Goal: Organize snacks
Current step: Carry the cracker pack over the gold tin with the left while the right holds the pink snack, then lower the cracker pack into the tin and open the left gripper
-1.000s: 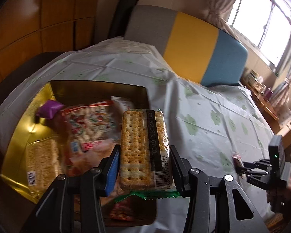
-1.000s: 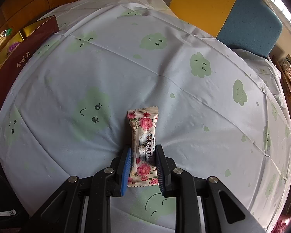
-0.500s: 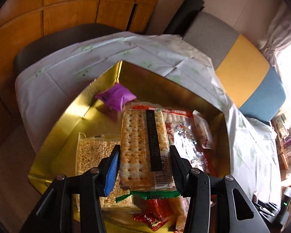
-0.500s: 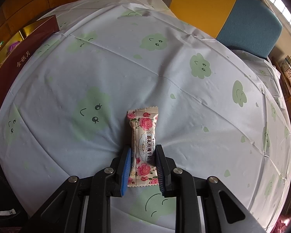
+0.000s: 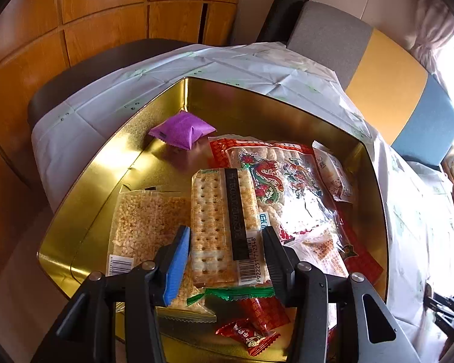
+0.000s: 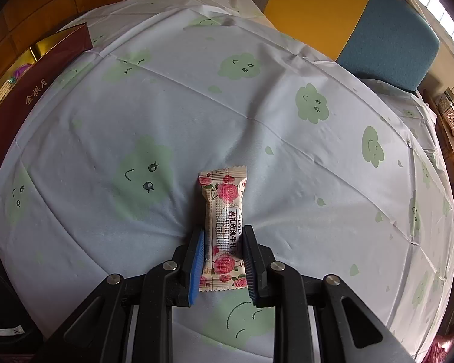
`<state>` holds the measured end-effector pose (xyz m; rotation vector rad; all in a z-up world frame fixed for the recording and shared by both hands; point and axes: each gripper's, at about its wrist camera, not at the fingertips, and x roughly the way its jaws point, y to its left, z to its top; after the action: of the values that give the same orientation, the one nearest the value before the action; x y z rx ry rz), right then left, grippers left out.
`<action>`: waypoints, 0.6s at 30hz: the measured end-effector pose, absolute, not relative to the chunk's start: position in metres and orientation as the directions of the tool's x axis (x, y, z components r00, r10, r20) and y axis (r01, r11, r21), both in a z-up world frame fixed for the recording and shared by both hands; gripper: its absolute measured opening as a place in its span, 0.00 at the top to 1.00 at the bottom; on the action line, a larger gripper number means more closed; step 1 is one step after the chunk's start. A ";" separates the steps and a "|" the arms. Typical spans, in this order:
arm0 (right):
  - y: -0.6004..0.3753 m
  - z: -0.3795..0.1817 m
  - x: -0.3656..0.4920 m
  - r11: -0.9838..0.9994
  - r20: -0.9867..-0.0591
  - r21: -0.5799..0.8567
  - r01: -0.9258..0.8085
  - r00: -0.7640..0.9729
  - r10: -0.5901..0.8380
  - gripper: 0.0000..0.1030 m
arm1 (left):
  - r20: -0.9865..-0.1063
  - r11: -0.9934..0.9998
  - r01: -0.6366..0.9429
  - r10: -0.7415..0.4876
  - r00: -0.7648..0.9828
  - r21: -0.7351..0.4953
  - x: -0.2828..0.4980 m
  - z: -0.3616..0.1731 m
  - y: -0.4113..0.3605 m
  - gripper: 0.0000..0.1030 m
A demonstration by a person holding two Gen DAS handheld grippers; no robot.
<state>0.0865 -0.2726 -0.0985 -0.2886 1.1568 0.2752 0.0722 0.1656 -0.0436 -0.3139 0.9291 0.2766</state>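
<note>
Wood panelling (image 5: 84, 30) backs the scene, with a sofa (image 6: 348, 21) in grey, yellow and blue cushions behind the table. Over the table lies a white cloth (image 6: 287, 157) printed with green smiling clouds, creased in a grid of folds.

At the table's left end sits a gold tin (image 5: 112, 163), its outer wall dark red with gold characters as the right wrist view shows it. Inside the tin, the biggest item is a red bag (image 5: 287, 181) with a dragon print, lying toward the right. Left of it lies a clear pack of puffed rice bar (image 5: 148, 220), flat on the tin floor. A purple pouch (image 5: 181, 130) rests near the far corner, apart from the rest. A small white sachet (image 5: 333, 175) leans at the red bag's right edge, and small red candies (image 5: 248, 332) lie at the near side.

The left gripper (image 5: 225, 251) is above the tin, clamped on a cracker pack (image 5: 224, 211) with a black strip and a barcode; both pads press its long sides, and the pack hangs over the other snacks.

The right gripper (image 6: 224, 260) is down at the cloth, well right of the tin, closed on a rose-printed candy (image 6: 224, 220). Its pads pinch the wrapper's lower half, and the upper half lies on the cloth.
</note>
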 end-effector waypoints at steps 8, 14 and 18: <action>-0.272 -0.099 0.086 0.930 -0.924 -0.083 -0.358 0.378 0.063 0.77 | -0.810 0.925 -0.369 0.146 0.568 -0.092 0.065 -0.037 0.161 0.53; -0.272 -0.098 0.086 0.930 -0.923 -0.084 -0.358 0.379 0.062 0.77 | -0.790 0.930 -0.358 0.162 0.592 -0.078 0.058 -0.028 0.156 0.53; -0.272 -0.098 0.086 0.930 -0.923 -0.084 -0.358 0.379 0.062 0.77 | -0.777 0.934 -0.348 0.165 0.608 -0.075 0.052 -0.021 0.153 0.53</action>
<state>0.0855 -0.2716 -0.0981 -0.2902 1.1546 0.2732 0.0521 0.1533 -0.0211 -0.2280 0.8696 0.2993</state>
